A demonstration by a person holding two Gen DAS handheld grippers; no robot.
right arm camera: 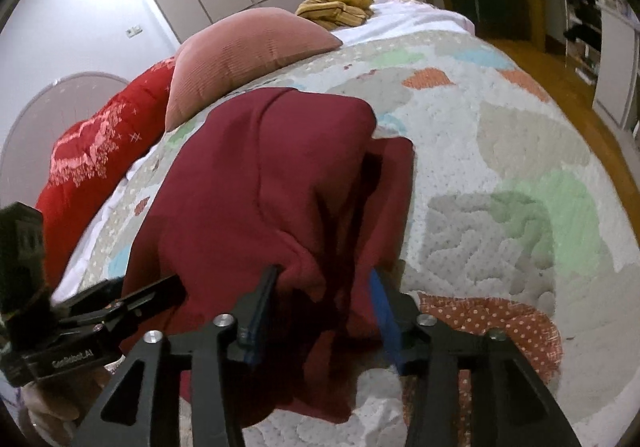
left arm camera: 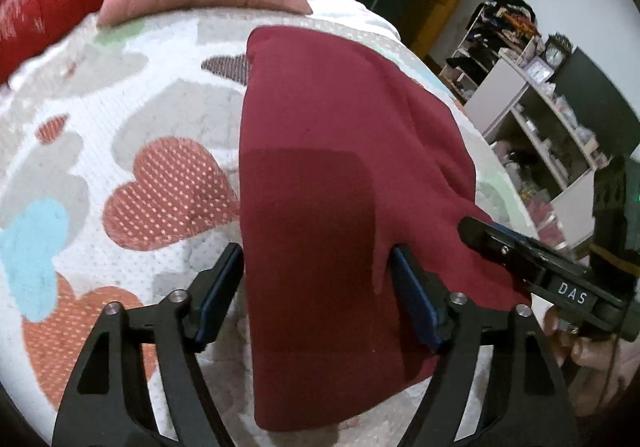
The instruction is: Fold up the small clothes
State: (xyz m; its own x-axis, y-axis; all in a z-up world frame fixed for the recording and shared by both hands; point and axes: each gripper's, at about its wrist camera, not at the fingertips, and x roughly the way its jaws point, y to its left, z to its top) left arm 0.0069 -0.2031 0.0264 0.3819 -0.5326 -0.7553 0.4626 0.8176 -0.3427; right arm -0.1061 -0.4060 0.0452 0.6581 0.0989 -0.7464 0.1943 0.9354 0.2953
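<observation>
A dark red garment (left arm camera: 320, 127) lies lengthwise on the heart-patterned bedspread (left arm camera: 120, 135), its left side flat and smooth. My left gripper (left arm camera: 316, 283) stands wide open astride the garment's near end, and the pads do not press on it. In the right wrist view the same garment (right arm camera: 260, 167) is bunched into folds along its right side. My right gripper (right arm camera: 322, 287) is open with a loose fold of the cloth hanging between its fingers. Each gripper also shows at the edge of the other's view, close to the garment's near corners.
A pink pillow (right arm camera: 248, 51) and a red quilt (right arm camera: 100, 151) lie at the head of the bed, with a yellow striped cloth (right arm camera: 336, 9) beyond them. Shelves full of items (left arm camera: 540, 107) and a wooden floor (right arm camera: 560, 75) lie past the bed's right edge.
</observation>
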